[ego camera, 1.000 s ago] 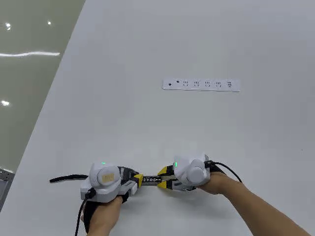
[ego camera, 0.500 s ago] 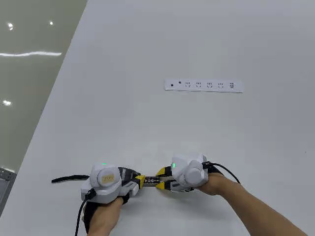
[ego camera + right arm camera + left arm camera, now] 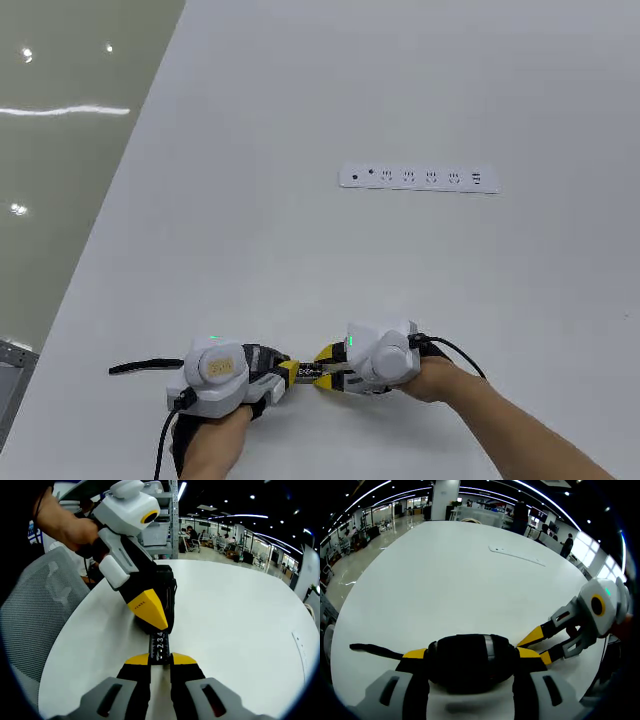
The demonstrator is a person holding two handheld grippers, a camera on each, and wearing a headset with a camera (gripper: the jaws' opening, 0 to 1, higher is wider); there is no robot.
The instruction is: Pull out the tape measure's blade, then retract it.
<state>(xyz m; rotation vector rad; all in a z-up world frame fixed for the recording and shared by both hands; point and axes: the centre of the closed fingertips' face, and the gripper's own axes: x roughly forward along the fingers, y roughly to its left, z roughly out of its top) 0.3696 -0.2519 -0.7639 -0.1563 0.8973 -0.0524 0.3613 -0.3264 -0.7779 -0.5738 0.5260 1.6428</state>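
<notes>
A black tape measure sits between the yellow-tipped jaws of my left gripper, which is shut on its case. Its black strap trails off to the left on the white table. In the right gripper view the case lies just ahead, and a short stretch of numbered blade runs from it into my right gripper, which is shut on the blade's end. In the head view the left gripper and right gripper nearly meet tip to tip near the table's front edge, with the blade between them.
A white power strip lies flat further back on the table. The table's left edge drops to a glossy floor. A grey mesh chair stands beside the table on the person's side.
The right gripper has moved a little to the left, toward the left gripper. The exposed blade between them is slightly shorter. The head camera has also shifted.
</notes>
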